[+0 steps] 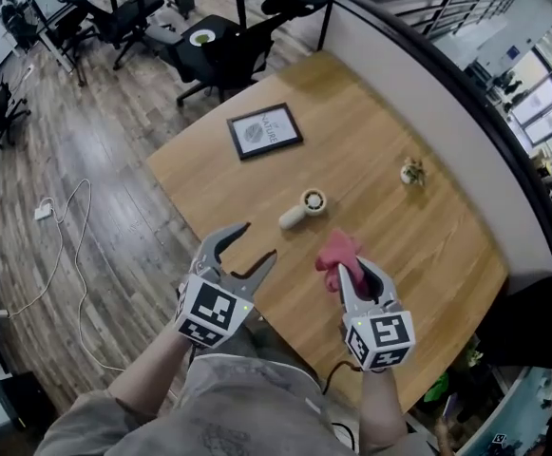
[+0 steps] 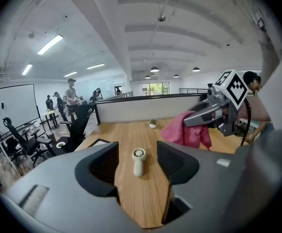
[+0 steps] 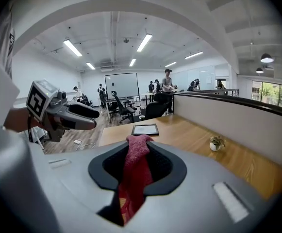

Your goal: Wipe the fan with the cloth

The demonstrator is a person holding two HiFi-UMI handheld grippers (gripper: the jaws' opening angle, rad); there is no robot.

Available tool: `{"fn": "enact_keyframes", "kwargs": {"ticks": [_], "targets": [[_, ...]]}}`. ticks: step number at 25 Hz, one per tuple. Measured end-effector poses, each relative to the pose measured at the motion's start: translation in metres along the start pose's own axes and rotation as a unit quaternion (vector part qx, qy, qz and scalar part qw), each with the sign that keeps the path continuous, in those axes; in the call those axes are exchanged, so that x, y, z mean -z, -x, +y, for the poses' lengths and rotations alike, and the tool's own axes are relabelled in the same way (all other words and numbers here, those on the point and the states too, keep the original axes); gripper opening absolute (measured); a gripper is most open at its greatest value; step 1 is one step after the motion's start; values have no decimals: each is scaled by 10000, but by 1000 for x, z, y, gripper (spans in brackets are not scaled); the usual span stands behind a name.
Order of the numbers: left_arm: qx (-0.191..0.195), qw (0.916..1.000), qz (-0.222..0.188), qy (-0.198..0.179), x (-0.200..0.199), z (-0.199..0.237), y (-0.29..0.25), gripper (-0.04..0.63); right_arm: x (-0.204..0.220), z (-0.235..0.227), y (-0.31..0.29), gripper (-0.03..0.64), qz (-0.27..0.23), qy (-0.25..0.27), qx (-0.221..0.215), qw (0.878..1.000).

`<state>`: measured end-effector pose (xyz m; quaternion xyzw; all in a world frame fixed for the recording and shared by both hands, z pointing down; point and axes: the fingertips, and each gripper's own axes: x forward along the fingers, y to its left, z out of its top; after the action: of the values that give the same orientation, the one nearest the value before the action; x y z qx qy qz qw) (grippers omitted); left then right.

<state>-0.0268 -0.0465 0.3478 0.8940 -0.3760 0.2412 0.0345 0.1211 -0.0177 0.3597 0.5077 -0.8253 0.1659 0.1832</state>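
Observation:
A small white hand-held fan (image 1: 303, 209) lies flat on the wooden table (image 1: 428, 255), its round head toward the far side. In the left gripper view the fan (image 2: 139, 161) lies ahead, between the jaws' line of sight. My left gripper (image 1: 261, 240) hangs open and empty above the table's near edge, short of the fan. My right gripper (image 1: 345, 266) is shut on a pink-red cloth (image 1: 337, 255), which bunches out past its tips, near and to the right of the fan. The cloth (image 3: 135, 171) fills the gap between the right jaws.
A black-framed picture (image 1: 264, 130) lies at the table's far left. A small potted plant (image 1: 411, 170) stands by the low partition wall (image 1: 447, 112). Office chairs (image 1: 220, 55) stand beyond the table. A white cable (image 1: 62, 218) trails over the wood floor on the left.

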Motion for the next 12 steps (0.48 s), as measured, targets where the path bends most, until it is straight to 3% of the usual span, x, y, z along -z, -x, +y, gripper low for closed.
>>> {"fn": "enact_keyframes", "kwargs": {"ticks": [6,12], "targets": [[227,9987,446,101,45,-2,-65,249,15,-13,-48,74,113,-83,-168,9998],[461,9949,880,-197,80,-8,-120,250,27,-20,-85,74,240,-68,-229,9994]]}}
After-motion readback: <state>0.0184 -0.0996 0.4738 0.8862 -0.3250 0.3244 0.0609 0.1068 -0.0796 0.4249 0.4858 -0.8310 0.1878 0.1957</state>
